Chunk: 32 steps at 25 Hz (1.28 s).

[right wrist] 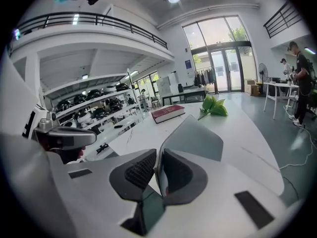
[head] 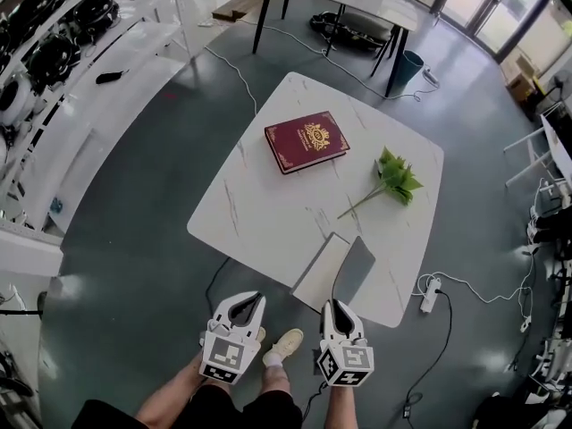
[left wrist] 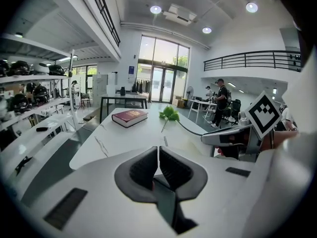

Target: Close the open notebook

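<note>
The notebook (head: 322, 271) lies open at the white table's (head: 268, 213) near edge, its white page flat and its grey cover (head: 355, 269) lifted up at an angle. My right gripper (head: 335, 307) is shut on the near edge of that cover (right wrist: 198, 138), which runs thin between the pads of the right gripper (right wrist: 158, 155). My left gripper (head: 243, 304) hangs off the table to the left of the notebook. In the left gripper view the left gripper (left wrist: 158, 155) has its pads together with nothing between them.
A dark red hardback book (head: 307, 140) lies mid-table and a green leafy sprig (head: 391, 178) to its right. A power strip (head: 430, 295) and cables lie on the floor at the right. Shelves with helmets (head: 54, 43) line the left. A person's shoe (head: 286, 345) shows below.
</note>
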{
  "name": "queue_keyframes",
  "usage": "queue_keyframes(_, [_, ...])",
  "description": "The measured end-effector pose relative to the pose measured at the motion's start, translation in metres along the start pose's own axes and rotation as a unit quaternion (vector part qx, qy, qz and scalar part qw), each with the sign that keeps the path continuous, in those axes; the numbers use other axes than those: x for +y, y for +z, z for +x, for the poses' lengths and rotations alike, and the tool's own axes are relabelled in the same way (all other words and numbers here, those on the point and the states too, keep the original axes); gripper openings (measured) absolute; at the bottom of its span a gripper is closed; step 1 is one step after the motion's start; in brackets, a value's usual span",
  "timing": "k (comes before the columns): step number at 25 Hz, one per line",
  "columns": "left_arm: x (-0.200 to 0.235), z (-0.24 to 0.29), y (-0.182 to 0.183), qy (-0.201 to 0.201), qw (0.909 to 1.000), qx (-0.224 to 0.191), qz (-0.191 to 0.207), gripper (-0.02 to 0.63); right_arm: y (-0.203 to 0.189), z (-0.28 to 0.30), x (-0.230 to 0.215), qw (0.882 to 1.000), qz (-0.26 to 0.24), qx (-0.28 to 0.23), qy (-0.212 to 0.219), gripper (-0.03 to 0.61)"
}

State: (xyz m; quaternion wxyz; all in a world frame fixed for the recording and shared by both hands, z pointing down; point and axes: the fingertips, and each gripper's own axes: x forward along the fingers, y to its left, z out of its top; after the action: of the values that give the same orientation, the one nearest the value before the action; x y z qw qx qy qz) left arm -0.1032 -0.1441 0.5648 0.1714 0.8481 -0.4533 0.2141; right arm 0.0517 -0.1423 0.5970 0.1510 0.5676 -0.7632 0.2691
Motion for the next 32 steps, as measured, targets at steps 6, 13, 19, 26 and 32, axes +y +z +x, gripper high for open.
queue_keyframes(6, [0.015, 0.004, -0.013, 0.006, 0.9999, 0.006, -0.012, 0.031, -0.008, 0.024, 0.012, 0.999, -0.035, 0.023, -0.005, 0.065])
queue_keyframes(13, [0.029, 0.011, -0.028, 0.012, 0.9995, 0.015, -0.026, 0.031, -0.022, 0.049, 0.020, 0.997, -0.068, 0.045, -0.008, 0.069])
queue_keyframes(19, [0.035, 0.013, -0.039, 0.014, 0.9989, 0.024, -0.037, 0.031, -0.033, 0.062, 0.024, 0.995, -0.078, 0.064, -0.007, 0.072])
queue_keyframes(26, [0.038, 0.018, -0.045, 0.017, 0.9985, 0.026, -0.044, 0.031, -0.044, 0.071, 0.023, 0.993, -0.089, 0.076, -0.009, 0.074])
queue_keyframes(32, [0.038, 0.017, -0.054, 0.017, 0.9981, 0.032, -0.050, 0.031, -0.052, 0.078, 0.025, 0.991, -0.101, 0.084, -0.011, 0.078])
